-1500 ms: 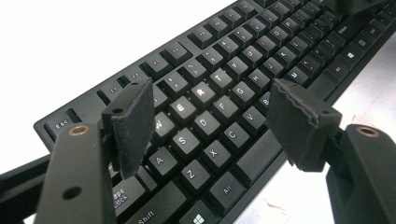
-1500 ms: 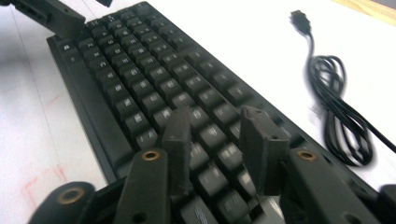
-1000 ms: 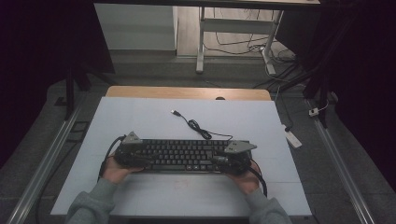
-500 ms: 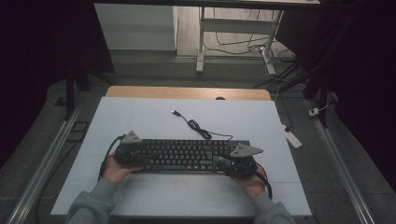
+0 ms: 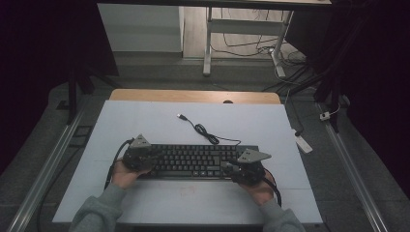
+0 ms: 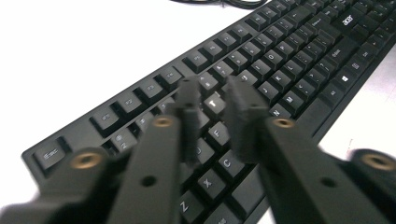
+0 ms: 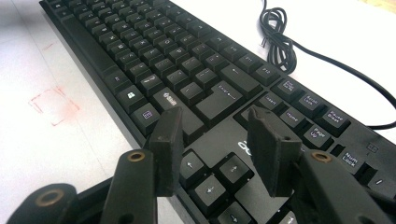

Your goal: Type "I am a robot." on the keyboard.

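A black keyboard (image 5: 193, 162) lies flat on the white table (image 5: 145, 121), nearer the front edge than the back, about halfway between the left and right edges. Its thin black cable (image 5: 205, 133) runs in loops toward the back of the table, and the plug at its end lies on the bare top.

The left gripper (image 6: 212, 109) hangs over the keys at the left end of the keyboard. Its jaws have just been closing. Now only a small gap is left between them. They hold nothing, and the tips look blurry, so I cannot tell if they touch a key.

The right gripper (image 7: 219, 137) is over the right end, above the arrow keys. Its jaws stand about half open with nothing held. The far left end of the keyboard is cut off in the right gripper view.

From above, the grippers and the person's hands hide both ends of the keyboard.
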`<state>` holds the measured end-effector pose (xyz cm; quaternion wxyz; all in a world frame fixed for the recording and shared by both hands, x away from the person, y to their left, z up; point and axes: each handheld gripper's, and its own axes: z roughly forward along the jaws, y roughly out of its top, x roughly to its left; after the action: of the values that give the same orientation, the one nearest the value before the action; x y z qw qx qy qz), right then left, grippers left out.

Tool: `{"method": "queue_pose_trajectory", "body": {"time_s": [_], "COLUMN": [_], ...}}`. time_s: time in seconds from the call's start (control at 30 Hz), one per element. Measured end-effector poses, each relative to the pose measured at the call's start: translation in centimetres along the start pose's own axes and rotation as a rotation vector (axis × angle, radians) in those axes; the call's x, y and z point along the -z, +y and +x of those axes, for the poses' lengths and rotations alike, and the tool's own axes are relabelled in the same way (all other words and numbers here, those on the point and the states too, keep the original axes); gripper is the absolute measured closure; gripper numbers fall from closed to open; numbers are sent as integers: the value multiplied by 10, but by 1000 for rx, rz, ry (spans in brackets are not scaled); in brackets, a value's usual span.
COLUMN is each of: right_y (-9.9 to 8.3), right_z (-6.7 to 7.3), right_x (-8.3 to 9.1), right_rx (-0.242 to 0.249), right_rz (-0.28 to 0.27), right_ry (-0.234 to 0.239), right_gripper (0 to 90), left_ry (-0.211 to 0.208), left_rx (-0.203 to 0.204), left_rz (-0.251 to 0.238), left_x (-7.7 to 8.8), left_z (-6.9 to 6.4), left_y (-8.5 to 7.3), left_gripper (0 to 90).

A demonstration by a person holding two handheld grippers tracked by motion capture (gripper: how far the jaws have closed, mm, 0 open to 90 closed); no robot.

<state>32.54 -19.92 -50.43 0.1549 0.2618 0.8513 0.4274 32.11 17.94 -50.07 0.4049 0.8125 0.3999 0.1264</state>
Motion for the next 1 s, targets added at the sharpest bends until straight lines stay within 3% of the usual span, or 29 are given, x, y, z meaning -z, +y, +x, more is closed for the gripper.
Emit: {"method": "queue_pose_trajectory", "body": {"time_s": [0.13,0.53,0.63,1.0], "right_y": [0,0,-1,-1], "right_z": [0,0,0,0], "right_x": [-1,-2,-2,-2], "right_rx": [2,2,3,3], "right_rz": [4,13,11,12], "right_ry": [-5,-4,0,-1], "right_gripper": [562,562,562,562], "left_ry": [-7,11,25,32], "left_rx": [-16,-53,-69,-62], "left_rz": [5,61,72,87], "left_x": [-7,-35,-37,-42], "left_z": [-3,-11,-12,-9], "left_y": [4,8,8,6], "left_gripper": [887,889,889,889]}}
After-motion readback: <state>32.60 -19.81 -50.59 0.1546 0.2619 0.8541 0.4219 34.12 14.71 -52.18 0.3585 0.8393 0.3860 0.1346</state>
